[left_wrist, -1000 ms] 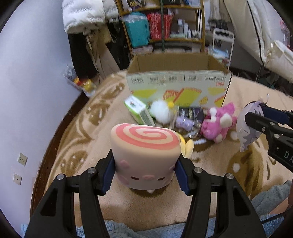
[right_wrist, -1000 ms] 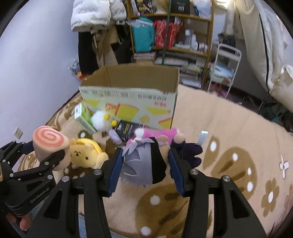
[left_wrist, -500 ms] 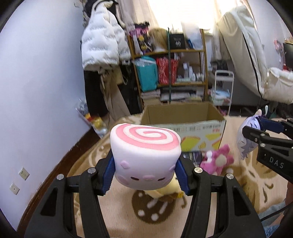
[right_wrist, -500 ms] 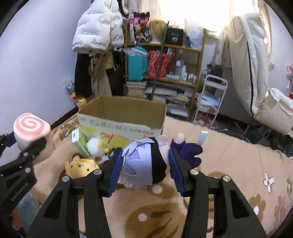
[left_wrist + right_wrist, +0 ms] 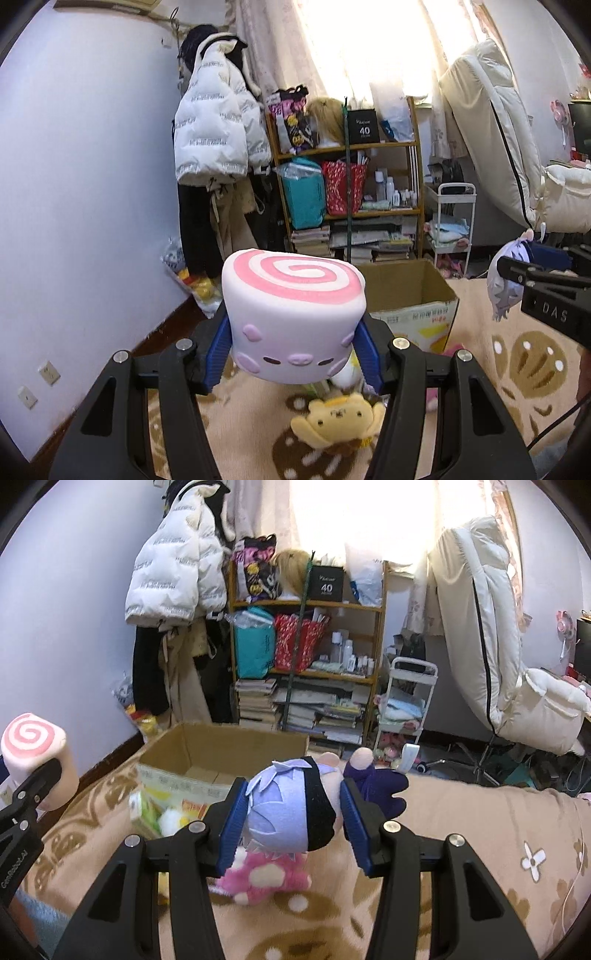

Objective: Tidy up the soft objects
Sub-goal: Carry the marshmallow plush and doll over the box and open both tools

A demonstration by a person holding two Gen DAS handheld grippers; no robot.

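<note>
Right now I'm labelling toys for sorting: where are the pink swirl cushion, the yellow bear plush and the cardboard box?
pink swirl cushion [image 5: 291, 317]: left wrist view, front face above the pig snout.
yellow bear plush [image 5: 338, 417]: left wrist view, its face.
cardboard box [image 5: 236, 744]: right wrist view, inner back wall.

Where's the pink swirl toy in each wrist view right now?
Left wrist: swirl toy at centre, clamped in the left gripper.
Right wrist: swirl toy at the far left edge, above the left gripper's black finger.
Shared landmark: the open cardboard box in front of the shelf.
</note>
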